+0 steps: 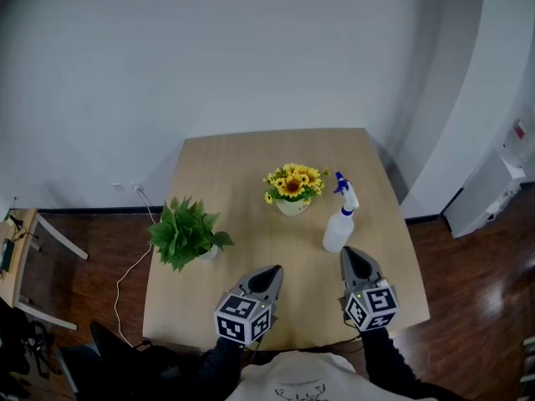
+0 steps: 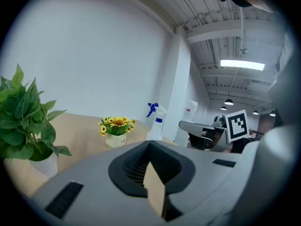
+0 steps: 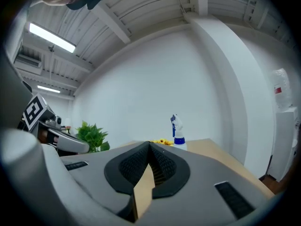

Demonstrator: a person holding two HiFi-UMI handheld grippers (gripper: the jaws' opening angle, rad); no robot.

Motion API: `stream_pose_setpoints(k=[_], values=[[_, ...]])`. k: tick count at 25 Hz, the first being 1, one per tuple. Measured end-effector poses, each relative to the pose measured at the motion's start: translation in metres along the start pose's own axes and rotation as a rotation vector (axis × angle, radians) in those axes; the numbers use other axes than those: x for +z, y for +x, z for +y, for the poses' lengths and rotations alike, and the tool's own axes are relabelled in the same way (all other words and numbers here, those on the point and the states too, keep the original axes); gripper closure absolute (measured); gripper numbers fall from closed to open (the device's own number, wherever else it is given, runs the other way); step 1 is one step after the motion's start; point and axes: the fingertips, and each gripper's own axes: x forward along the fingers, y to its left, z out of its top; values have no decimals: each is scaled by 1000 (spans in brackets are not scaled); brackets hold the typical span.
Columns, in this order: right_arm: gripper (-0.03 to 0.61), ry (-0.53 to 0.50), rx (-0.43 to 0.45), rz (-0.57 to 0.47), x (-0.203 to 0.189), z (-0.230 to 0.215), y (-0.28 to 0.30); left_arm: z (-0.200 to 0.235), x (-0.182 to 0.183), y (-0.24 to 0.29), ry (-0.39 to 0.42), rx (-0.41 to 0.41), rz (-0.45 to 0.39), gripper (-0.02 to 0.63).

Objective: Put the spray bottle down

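A white spray bottle [image 1: 339, 224] with a blue trigger head stands upright on the wooden table [image 1: 226, 170], right of the flowers; it also shows as the spray bottle [image 2: 155, 121] and, far ahead, the spray bottle [image 3: 178, 133]. My right gripper [image 1: 352, 257] hovers just short of it over the table's front right, jaws shut and empty. My left gripper [image 1: 272, 274] sits over the front middle, jaws shut with nothing between them. The left gripper [image 2: 149, 147] and the right gripper [image 3: 149, 147] both show closed tips in their own views.
A small pot of yellow sunflowers [image 1: 292, 188] stands mid-table, left of the bottle. A leafy green plant [image 1: 185, 232] in a white pot sits at the table's left edge. A wooden side stand [image 1: 21, 257] is on the floor at left; a white unit [image 1: 493, 192] stands at right.
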Motion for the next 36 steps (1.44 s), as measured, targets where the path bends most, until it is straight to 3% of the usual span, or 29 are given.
stream_pose_setpoints(k=[5, 17, 36], values=[[598, 5, 59, -7, 13, 14, 2, -2, 4, -3, 7, 3, -4, 626], [598, -5, 110, 5, 23, 28, 11, -4, 17, -10, 18, 14, -21, 626], [598, -21, 115, 27, 18, 31, 10, -6, 16, -15, 17, 21, -26, 626]])
